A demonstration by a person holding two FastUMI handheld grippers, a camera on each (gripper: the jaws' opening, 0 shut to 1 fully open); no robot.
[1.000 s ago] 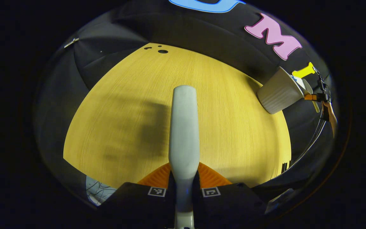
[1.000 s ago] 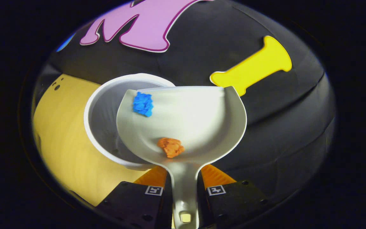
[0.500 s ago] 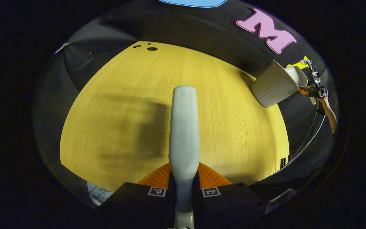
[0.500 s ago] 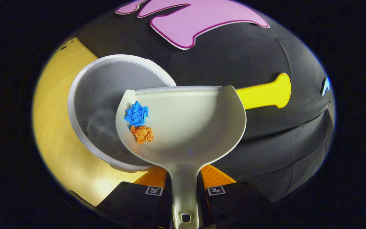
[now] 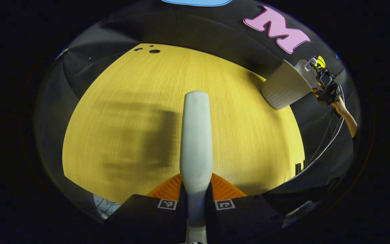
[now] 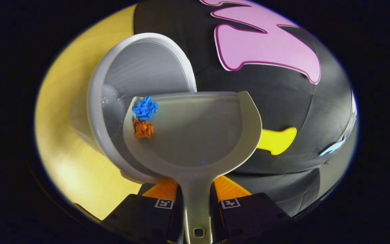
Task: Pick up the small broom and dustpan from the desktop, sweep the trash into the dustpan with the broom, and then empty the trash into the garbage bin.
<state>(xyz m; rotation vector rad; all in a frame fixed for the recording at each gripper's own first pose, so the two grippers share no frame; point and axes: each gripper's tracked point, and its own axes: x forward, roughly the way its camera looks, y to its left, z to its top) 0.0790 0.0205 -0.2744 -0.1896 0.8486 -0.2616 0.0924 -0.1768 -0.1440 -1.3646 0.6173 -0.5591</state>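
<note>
In the right gripper view my right gripper [image 6: 196, 189] is shut on the handle of the pale dustpan [image 6: 198, 135], which is rolled sideways over the white garbage bin [image 6: 141, 67]. A blue paper scrap [image 6: 145, 108] and an orange one [image 6: 143, 128] lie against the pan's left wall, next to the bin's mouth. In the left gripper view my left gripper [image 5: 196, 189] is shut on the pale broom handle [image 5: 196, 135], held above the wooden desktop [image 5: 130, 101]. Far right there, the bin [image 5: 283, 86] stands with the right gripper [image 5: 323, 84] and a hand beside its rim.
Black cloth walls the booth behind the desk. Small round holes [image 5: 153, 51] mark the desktop's far left corner. A cable [image 5: 327, 139] hangs down past the desk's right edge. The bin sits at the back right corner of the desktop.
The dustpan has rolled further toward the bin, and both scraps have slid to its left wall. The left gripper with the broom has drifted slightly.
</note>
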